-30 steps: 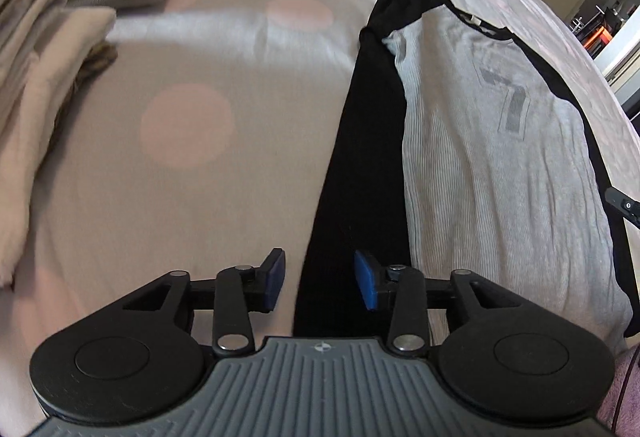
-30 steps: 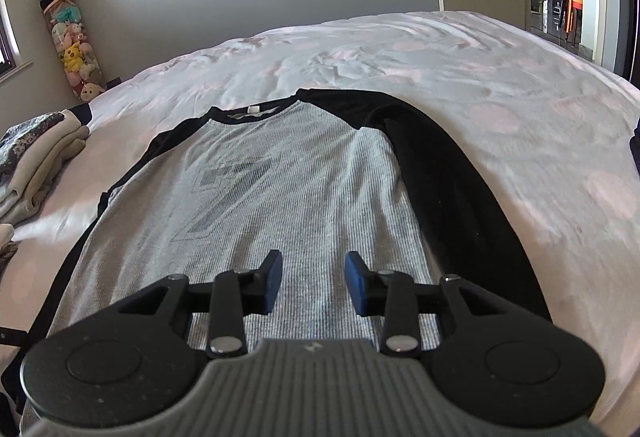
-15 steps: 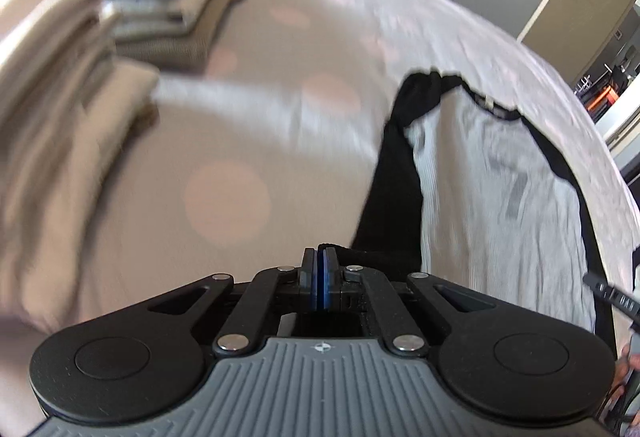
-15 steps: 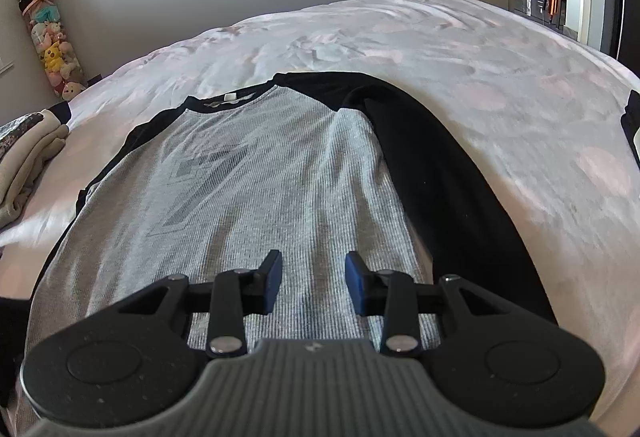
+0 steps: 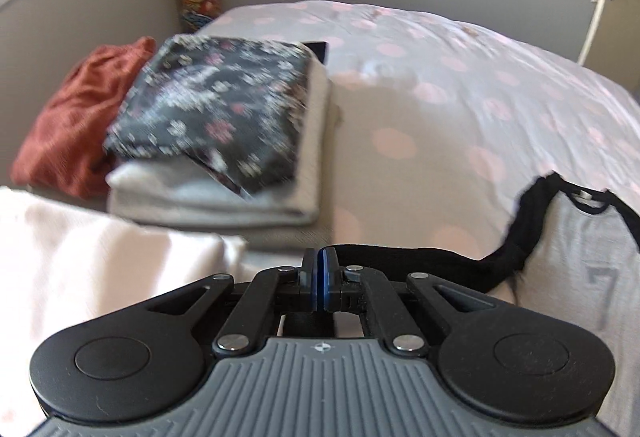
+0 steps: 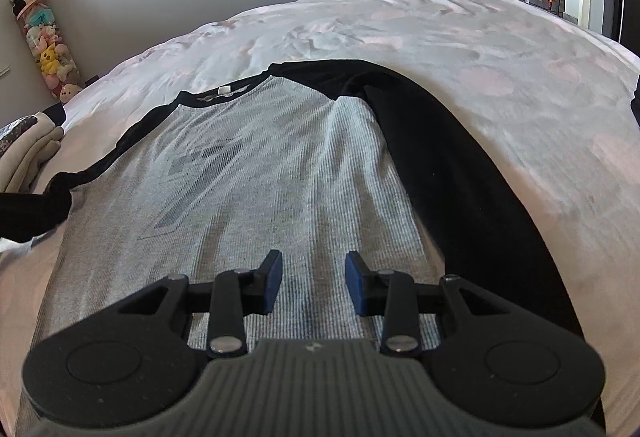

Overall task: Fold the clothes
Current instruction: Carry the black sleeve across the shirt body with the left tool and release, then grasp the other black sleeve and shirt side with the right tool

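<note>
A grey shirt (image 6: 256, 173) with black sleeves and a faded number print lies flat on the bed, collar towards the far wall. My left gripper (image 5: 319, 279) is shut on the end of the black left sleeve (image 5: 420, 263), which stretches taut from the blue pads to the shoulder (image 5: 532, 213). In the right wrist view that lifted sleeve (image 6: 36, 209) shows at the left edge. My right gripper (image 6: 314, 283) hovers open over the shirt's lower middle, nothing between its pads. The black right sleeve (image 6: 452, 173) lies straight along the shirt's right side.
Folded clothes are stacked at the bed's left: a dark floral piece (image 5: 224, 109) on grey folded items (image 5: 224, 197), a rust-red garment (image 5: 76, 125) behind, and a pale pink pile (image 5: 80, 257) nearest. Plush toys (image 6: 44, 45) stand in the corner. The spotted bedcover (image 6: 500, 69) spreads right.
My left gripper shut on the black left sleeve, then lifted and pulled it out to the left, tilting up towards the stacked clothes. The right gripper stayed open over the shirt, which has wrinkled slightly.
</note>
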A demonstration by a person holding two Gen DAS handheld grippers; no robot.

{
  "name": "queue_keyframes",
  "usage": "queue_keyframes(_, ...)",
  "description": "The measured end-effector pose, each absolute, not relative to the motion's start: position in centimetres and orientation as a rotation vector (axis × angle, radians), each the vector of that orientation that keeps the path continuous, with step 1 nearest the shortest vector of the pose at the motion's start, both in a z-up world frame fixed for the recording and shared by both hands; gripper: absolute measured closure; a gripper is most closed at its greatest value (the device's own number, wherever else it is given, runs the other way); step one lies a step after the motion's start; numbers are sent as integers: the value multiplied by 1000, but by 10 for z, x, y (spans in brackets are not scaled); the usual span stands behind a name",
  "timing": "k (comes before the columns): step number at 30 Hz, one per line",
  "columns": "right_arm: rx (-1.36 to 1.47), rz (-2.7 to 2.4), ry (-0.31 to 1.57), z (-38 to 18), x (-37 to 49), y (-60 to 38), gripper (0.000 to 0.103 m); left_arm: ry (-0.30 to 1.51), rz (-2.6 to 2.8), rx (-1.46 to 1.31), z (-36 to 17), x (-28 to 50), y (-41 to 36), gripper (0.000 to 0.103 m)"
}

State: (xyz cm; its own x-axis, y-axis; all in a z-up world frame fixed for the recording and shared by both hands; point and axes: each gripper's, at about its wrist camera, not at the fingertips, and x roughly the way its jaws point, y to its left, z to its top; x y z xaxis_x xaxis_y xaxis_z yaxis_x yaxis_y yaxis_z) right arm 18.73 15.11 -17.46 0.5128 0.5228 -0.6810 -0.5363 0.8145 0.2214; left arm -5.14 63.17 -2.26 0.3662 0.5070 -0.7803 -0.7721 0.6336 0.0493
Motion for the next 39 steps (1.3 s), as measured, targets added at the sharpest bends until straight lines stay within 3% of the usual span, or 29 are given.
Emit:
queue_keyframes(16, -22, 636, 834, -187, 198, 157, 64, 969, 997, -265, -71, -38, 693, 101)
queue_keyframes(20, -13, 639, 832, -187, 199, 157, 64, 955, 992, -247, -72, -45, 686, 89)
queue_keyframes(26, 33, 640, 806, -179, 199, 150, 64, 831, 989, -111, -49, -47, 631, 59)
queue_keyframes(34, 124, 620, 841, -155, 210, 114, 63, 846, 680, -114, -71, -39, 506, 59)
queue_keyframes(39, 20, 592, 920, -140, 227, 74, 63, 861, 567, -230, -91, -40, 453, 59)
